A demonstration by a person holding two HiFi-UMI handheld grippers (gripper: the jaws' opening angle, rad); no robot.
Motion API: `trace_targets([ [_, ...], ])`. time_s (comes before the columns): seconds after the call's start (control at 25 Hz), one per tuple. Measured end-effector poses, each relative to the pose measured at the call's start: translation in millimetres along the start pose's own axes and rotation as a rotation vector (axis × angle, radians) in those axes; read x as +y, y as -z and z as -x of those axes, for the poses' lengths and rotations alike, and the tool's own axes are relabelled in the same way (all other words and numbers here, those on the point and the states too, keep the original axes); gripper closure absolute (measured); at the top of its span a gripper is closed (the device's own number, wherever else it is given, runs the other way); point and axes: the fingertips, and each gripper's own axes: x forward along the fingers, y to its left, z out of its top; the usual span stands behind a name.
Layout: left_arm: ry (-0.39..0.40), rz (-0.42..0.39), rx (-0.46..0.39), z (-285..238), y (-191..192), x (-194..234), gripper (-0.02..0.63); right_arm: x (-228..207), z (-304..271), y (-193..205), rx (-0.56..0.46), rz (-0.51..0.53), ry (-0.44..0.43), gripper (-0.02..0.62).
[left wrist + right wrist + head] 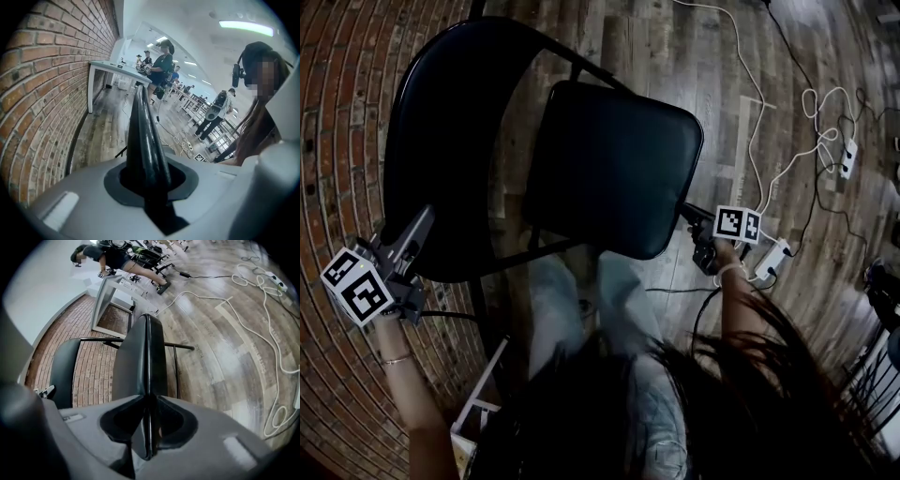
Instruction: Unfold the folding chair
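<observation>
A black folding chair stands by the brick wall. Its curved backrest (450,141) is on the left and its padded seat (614,169) is tilted, to the right of it. My left gripper (418,227) is shut on the backrest's lower left rim; in the left gripper view the black rim (143,136) runs up from between the jaws (150,190). My right gripper (694,217) grips the seat's right edge. In the right gripper view the seat (140,357) is seen edge-on, pinched between the jaws (149,427), with the backrest (63,371) beyond it to the left.
A brick wall (337,141) lies left of the chair. White cables (750,84) and power strips (773,258) lie on the wood floor at the right. A white frame (478,403) stands near my legs. People and a white table (117,70) are farther off.
</observation>
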Motion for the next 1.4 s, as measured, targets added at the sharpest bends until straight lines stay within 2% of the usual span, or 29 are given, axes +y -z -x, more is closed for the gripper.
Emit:
trace_targets([
  [0.12, 0.004, -0.002, 0.001, -3, 3, 7, 0.537, -7, 0, 4, 0.006, 0.002, 0.056, 0.536],
  [0.2, 0.010, -0.001, 0.005, -5, 5, 11, 0.537, -10, 0, 9, 0.025, 0.016, 0.079, 0.598],
  [0.32, 0.026, 0.008, 0.012, -7, 9, 15, 0.538, -6, -4, 20, 0.066, 0.038, 0.065, 0.598],
  [0.48, 0.029, 0.008, 0.011, -8, 8, 15, 0.536, -6, -5, 24, 0.057, 0.015, 0.067, 0.598],
  [0.72, -0.019, -0.010, 0.005, -6, 9, 19, 0.507, -5, -3, 33, 0.079, 0.006, 0.064, 0.600],
  [0.96, -0.005, 0.081, -0.046, 1, 18, 24, 0.457, -9, 0, 52, 0.101, -0.002, 0.074, 0.600],
  [1.4, -0.078, 0.066, -0.018, 26, 44, 18, 0.449, 5, 4, 74, 0.114, 0.005, 0.054, 0.600],
])
